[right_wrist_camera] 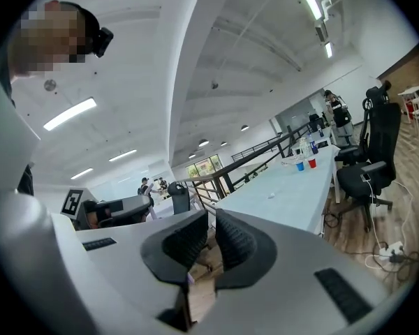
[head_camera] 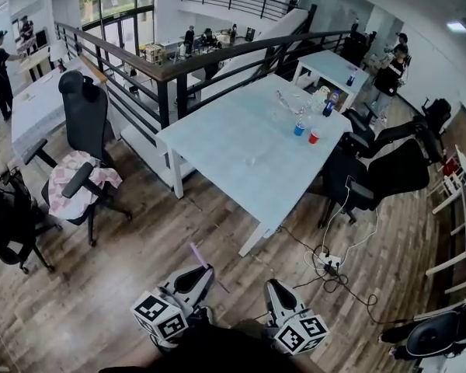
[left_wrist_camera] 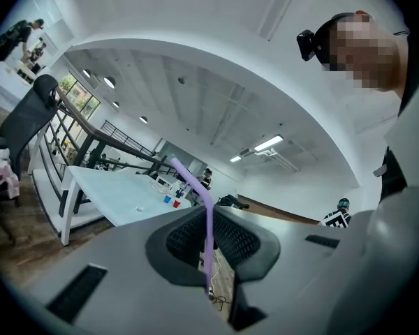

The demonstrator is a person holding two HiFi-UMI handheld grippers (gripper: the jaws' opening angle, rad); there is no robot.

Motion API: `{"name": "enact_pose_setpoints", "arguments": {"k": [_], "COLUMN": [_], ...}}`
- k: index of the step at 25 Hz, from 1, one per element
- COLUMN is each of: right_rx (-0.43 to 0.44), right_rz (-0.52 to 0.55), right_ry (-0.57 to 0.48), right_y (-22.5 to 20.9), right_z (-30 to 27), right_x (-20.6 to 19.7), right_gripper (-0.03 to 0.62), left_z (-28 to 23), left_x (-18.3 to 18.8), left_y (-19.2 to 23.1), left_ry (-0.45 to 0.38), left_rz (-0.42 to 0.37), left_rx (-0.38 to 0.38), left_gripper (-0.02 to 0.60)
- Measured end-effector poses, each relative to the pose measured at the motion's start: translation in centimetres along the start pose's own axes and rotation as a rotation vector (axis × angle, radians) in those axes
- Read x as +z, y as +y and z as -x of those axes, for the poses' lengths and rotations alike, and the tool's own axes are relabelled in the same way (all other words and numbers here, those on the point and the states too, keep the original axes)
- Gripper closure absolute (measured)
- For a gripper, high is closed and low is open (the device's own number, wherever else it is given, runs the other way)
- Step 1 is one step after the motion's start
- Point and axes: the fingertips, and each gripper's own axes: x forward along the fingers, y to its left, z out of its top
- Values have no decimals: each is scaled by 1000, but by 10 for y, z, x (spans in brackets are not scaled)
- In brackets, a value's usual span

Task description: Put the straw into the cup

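We are only at the start of the job. The left tongs (left_wrist_camera: 208, 213) are clamped tight on the purple straw (left_wrist_camera: 207, 223), gripping it along its lower length. Its bent upper end sticks out past the tips, up and to the left in the left gripper view. So the pick-up is done and the straw is in hand.

The right tongs (right_wrist_camera: 211, 220) are drawn nearly together with a thin gap between the pads, and nothing sits between them.

What is left is nearly everything else. The two cups we can see, a blue cup (head_camera: 299, 130) and a red cup (head_camera: 314, 137), stand side by side near the far end of the long pale counter (head_camera: 241, 154), beside some bottles and clear items too small to name. Both tongs are low at the near edge of the head view, over the wooden floor (head_camera: 124, 286), well apart from the counter and farther still from the cups.

We judge that we have yet to reach the counter, line the straw over a cup and lower it in. We cannot tell which cup is meant.
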Motion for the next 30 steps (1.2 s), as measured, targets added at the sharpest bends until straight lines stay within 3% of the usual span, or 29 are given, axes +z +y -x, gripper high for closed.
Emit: {"name": "enact_pose_setpoints", "arguments": {"k": [10,16,30], "right_rx": [-19,30,58], "right_rz": [-22,-26,-57], "right_ry": [42,53,64], "right_y": [-7,-22,-110], "right_z": [-42,-74,-142], "right_x": [-7,-1,49], "right_gripper": [539,539,539], "left_z": [-15,-41,-150], "left_x": [0,6,21], "left_y": [42,60,91], "left_ry": [32,34,24], "left_rz": [45,36,58], "left_rx": [7,37,62], "left_gripper": [543,543,543]}}
